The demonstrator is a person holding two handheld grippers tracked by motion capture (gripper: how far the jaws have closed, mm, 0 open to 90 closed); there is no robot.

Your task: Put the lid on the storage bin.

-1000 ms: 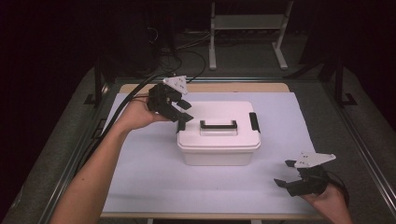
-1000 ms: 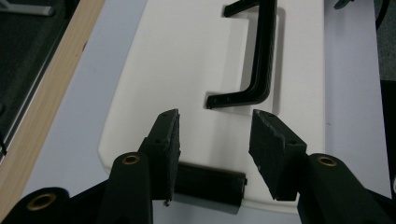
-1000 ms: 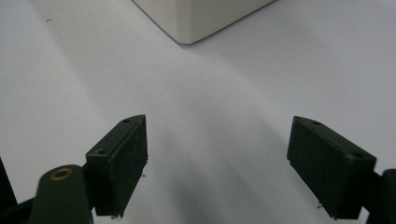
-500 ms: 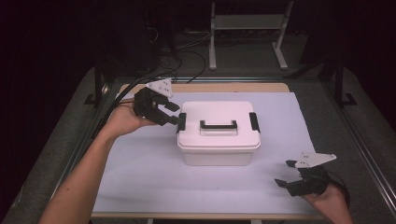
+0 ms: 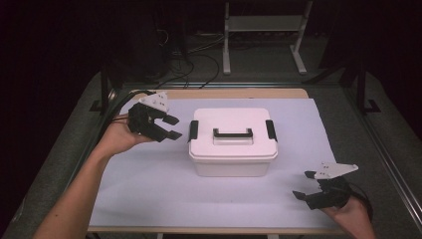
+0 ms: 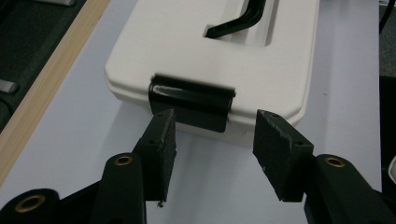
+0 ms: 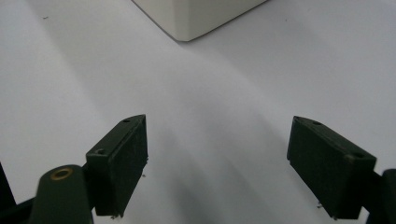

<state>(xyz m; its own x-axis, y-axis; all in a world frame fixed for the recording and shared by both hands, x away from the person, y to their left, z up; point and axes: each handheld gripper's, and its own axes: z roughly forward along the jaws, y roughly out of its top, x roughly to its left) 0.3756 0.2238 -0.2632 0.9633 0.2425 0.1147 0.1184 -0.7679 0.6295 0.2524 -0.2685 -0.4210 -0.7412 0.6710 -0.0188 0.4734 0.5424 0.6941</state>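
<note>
White plastic box [image 5: 233, 142], lid on, frame centre on paper sheet [image 5: 149, 184] | left gripper [image 5: 171, 127] beside left black latch [image 5: 193, 131], jaws just widening, empty, apparently lined up to unclip | right gripper [image 5: 304, 184] lower right, parked open, empty.

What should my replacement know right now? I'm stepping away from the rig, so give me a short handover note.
Left gripper: open, jaws have just been opening, nothing between them, just off the box's left latch.
Right gripper: open and empty, low over the white sheet, near the table's right front corner.
White box: mid-table, lid on, black handle lying flat, right latch down.
Done: nothing visibly opened.
Left: probably both latches, then the lid.
</note>
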